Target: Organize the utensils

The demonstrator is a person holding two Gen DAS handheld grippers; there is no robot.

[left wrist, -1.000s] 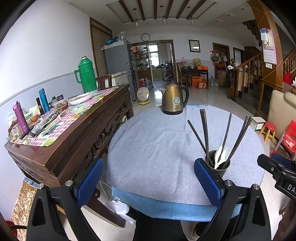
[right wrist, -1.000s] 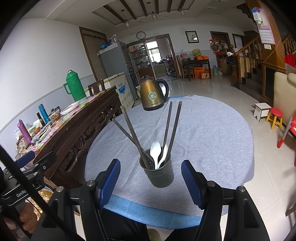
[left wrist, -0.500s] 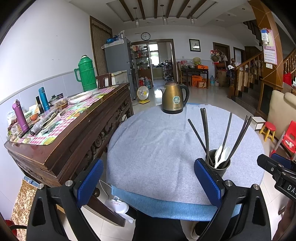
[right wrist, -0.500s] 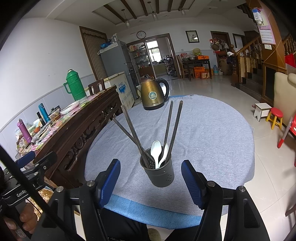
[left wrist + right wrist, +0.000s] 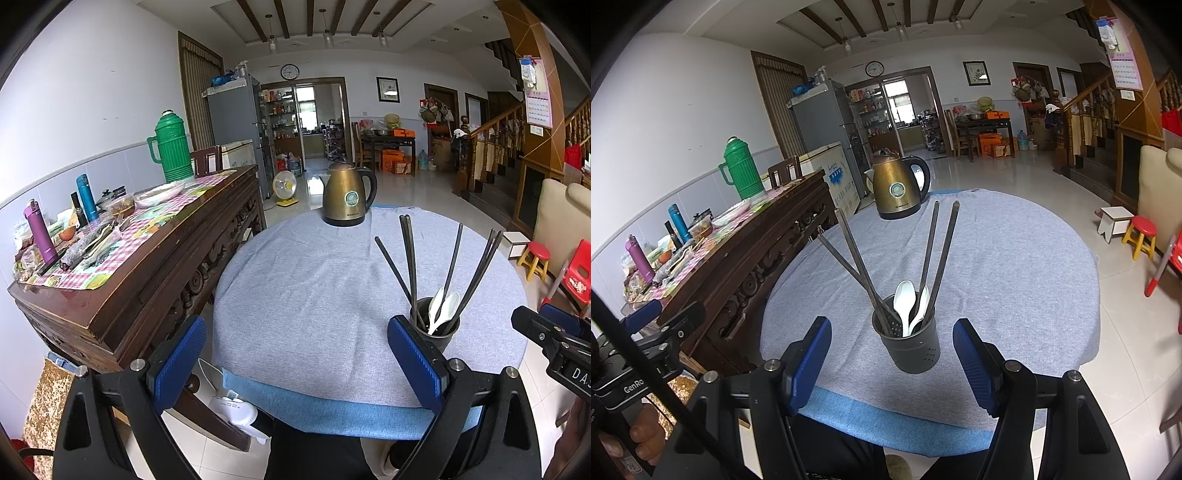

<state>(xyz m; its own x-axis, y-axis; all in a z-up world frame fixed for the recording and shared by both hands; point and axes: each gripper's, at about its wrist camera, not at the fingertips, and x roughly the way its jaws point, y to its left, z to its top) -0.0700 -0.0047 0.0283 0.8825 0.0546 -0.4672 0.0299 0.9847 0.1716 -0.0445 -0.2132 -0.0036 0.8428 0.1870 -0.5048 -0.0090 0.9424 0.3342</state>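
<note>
The round bench (image 5: 314,295) lies mostly bare under its grey cloth, giving wide free passage across its middle and left half. A kettle (image 5: 347,195) stands at the far edge at twelve o'clock. In the left wrist view a dark cup (image 5: 436,332) stands near the front edge at four o'clock, its chopsticks (image 5: 408,258) and white spoons (image 5: 441,310) fanning upward and blocking any low sweep over it. A wooden sideboard (image 5: 140,280) crowds the bench's rim from nine to ten o'clock. The right tool (image 5: 892,349) sits spread wide before the cup, nothing between its pads.
</note>
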